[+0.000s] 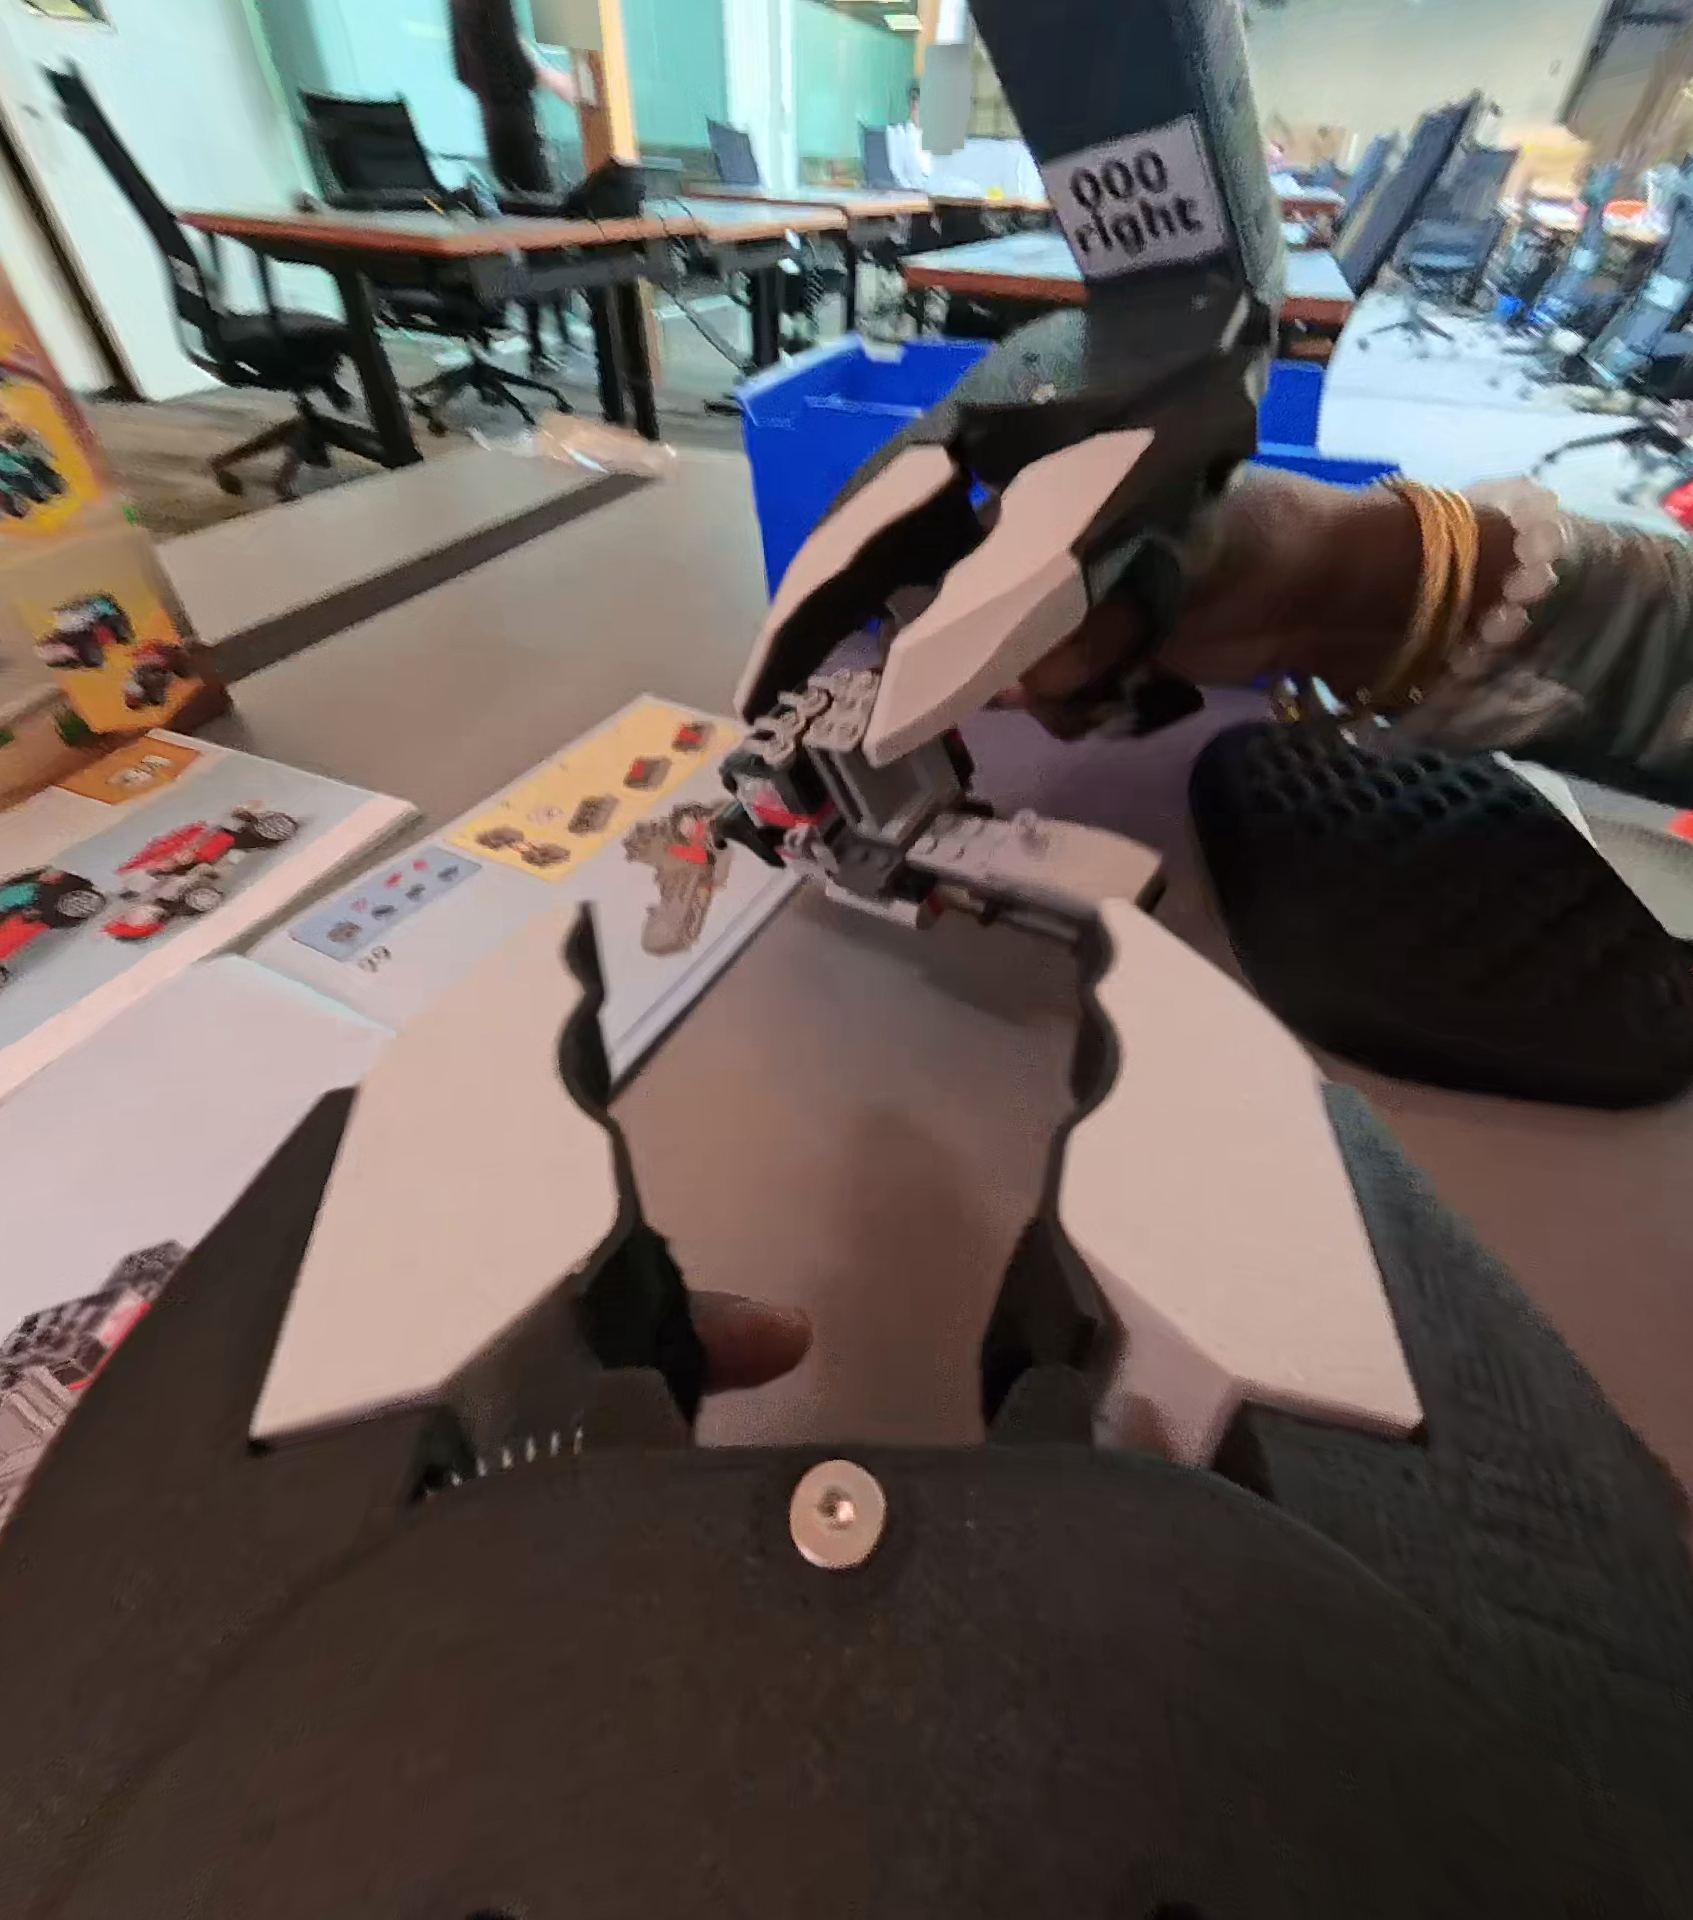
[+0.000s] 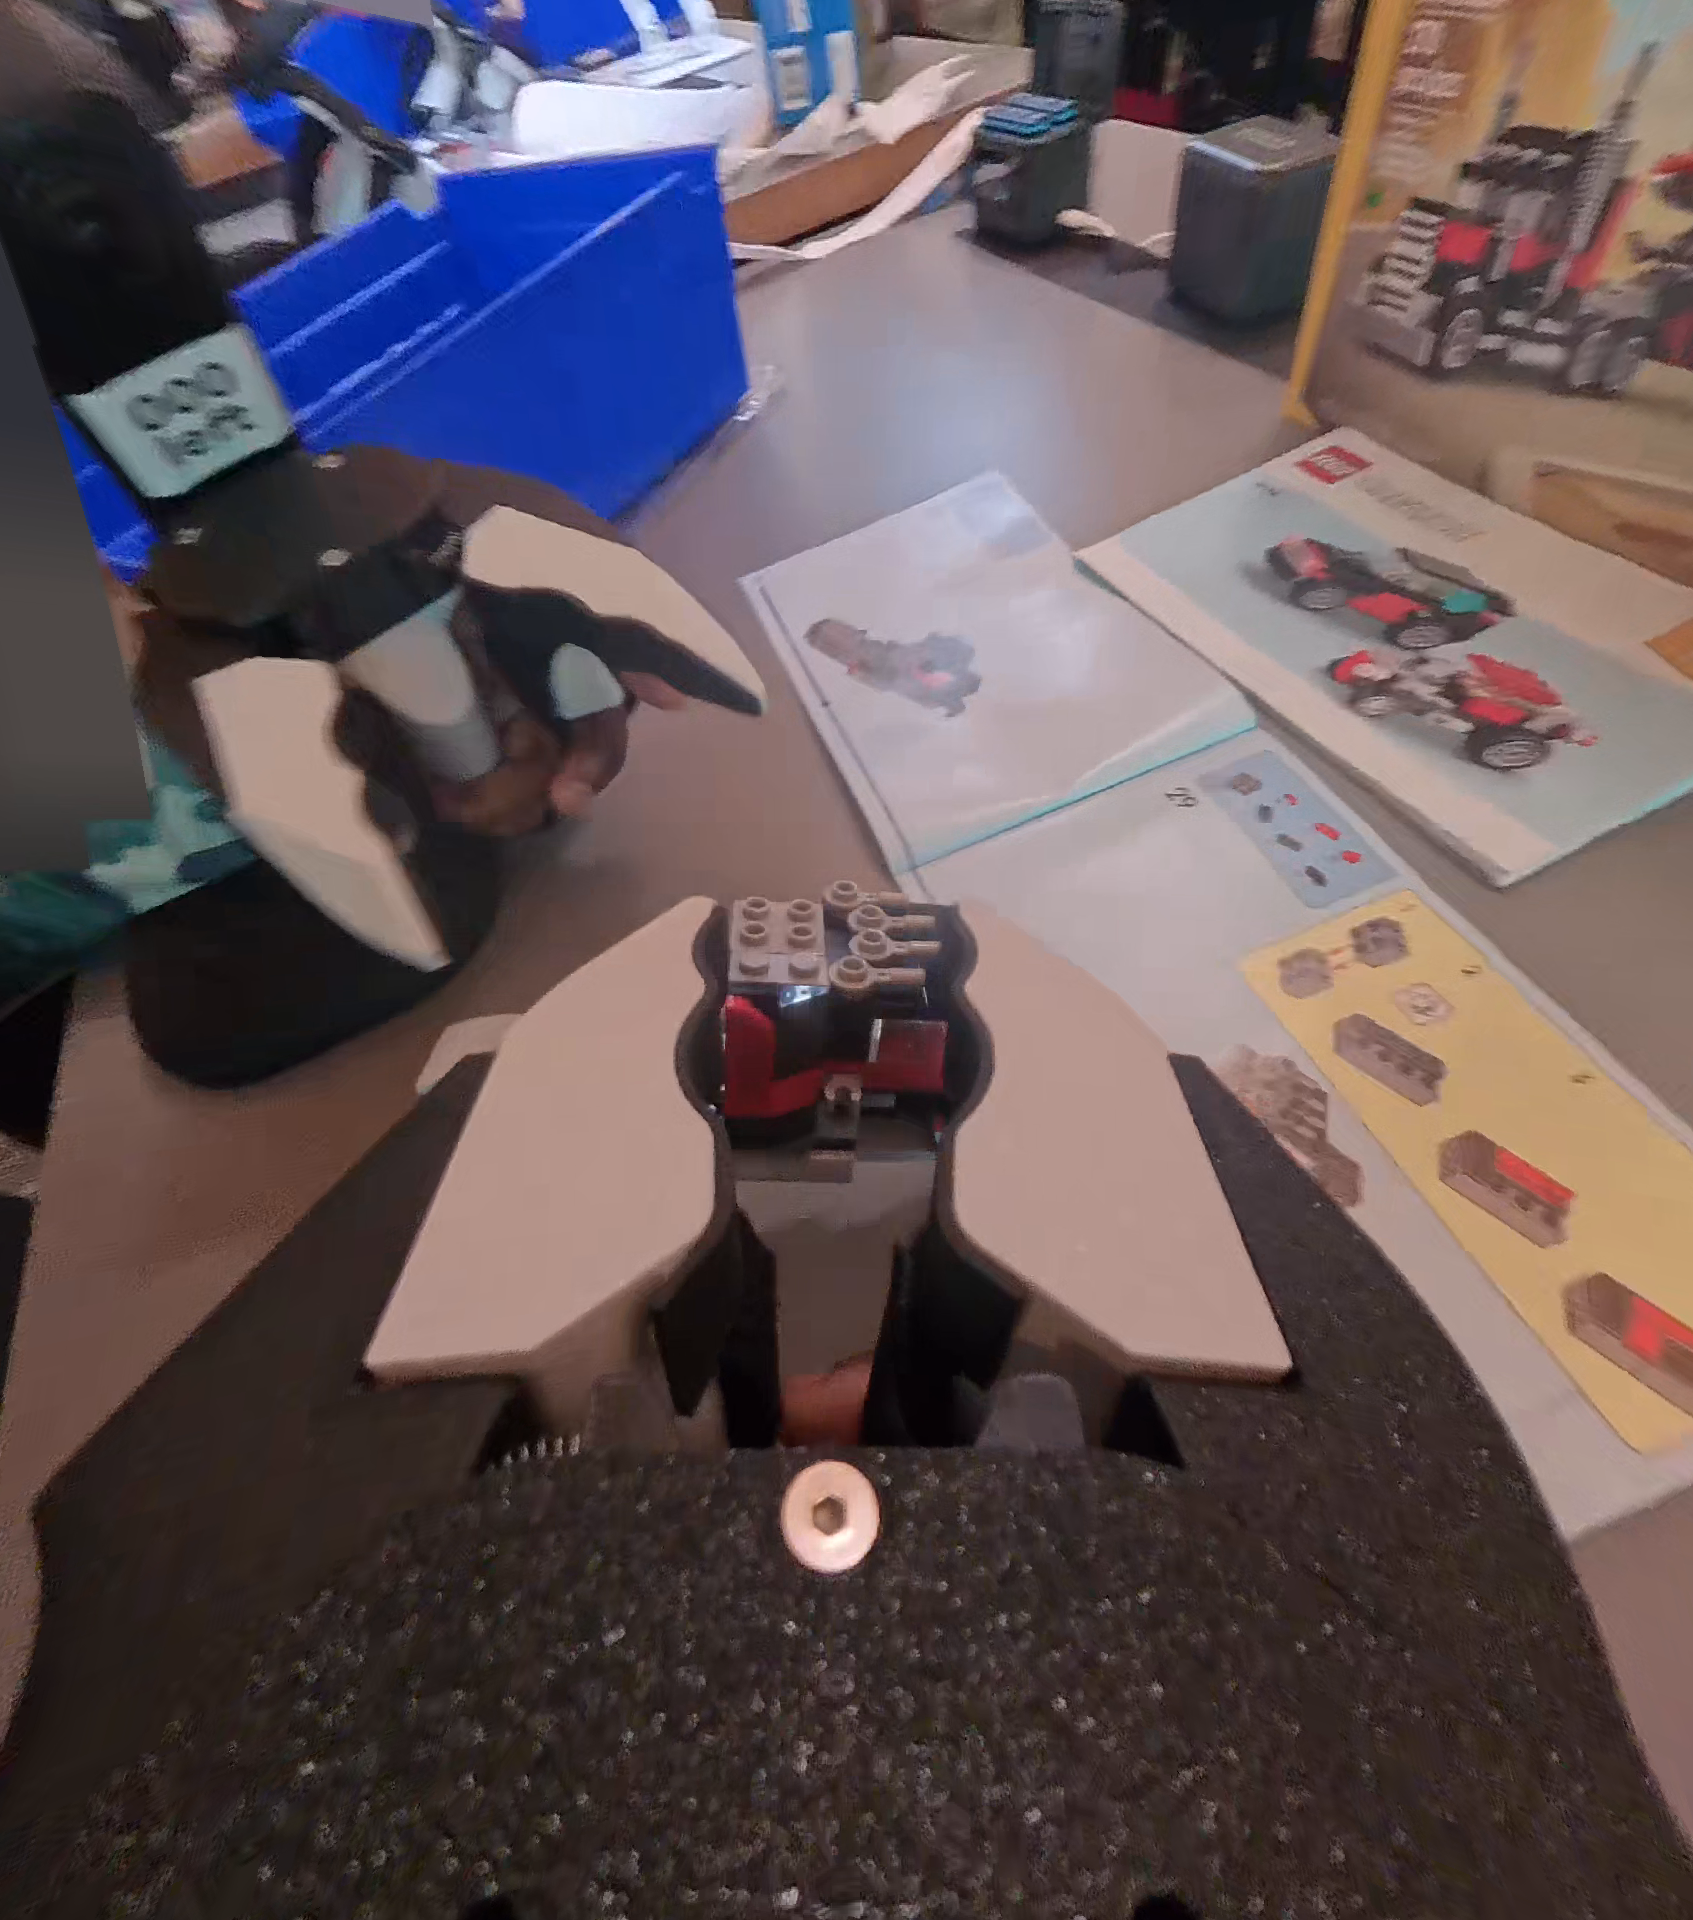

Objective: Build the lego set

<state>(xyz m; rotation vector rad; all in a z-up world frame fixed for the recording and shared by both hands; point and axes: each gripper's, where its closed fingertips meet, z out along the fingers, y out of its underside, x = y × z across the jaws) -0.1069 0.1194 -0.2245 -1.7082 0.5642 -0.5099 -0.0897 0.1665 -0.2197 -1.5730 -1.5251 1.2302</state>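
Lego assembly (image 2: pixel 837 1013): part-built, grey, black and red, with a row of small grey studded pieces along its top. Held above the grey table (image 1: pixel 852 1049), clamped between the two pale fingers of the right gripper (image 2: pixel 837 935). In the left wrist view the same assembly (image 1: pixel 852 800) hangs from the right gripper (image 1: pixel 826 717), tilted, a flat grey plate jutting from its lower end just over the tabletop.

Right gripper: drawn in narrow, pinching the assembly from both sides. A hand with gold bangles (image 1: pixel 1434 592) grips its handle.

Left gripper (image 1: pixel 837 935): fingers spread wide, nothing between them, pointed toward the assembly but apart from it. From the right wrist view it (image 2: pixel 593 821) sits off to the left, raised over the table.

Instruction booklet (image 2: pixel 1237 935): open flat on the table, just beside and under the assembly, yellow step panel showing.

Second booklet (image 2: pixel 1444 644): lying beyond the first, overlapping its far edge, cover printed with red and black vehicles.

Set box (image 2: pixel 1569 239): standing upright at the table's far side, behind the booklets.

Blue bin (image 2: pixel 530 332): on the table, beyond the left gripper.

Black mesh object (image 1: pixel 1444 914): rounded, resting on the table near the assembly, below the bangled wrist.

Office chairs and desks (image 1: pixel 468 260): in the background, blurred.
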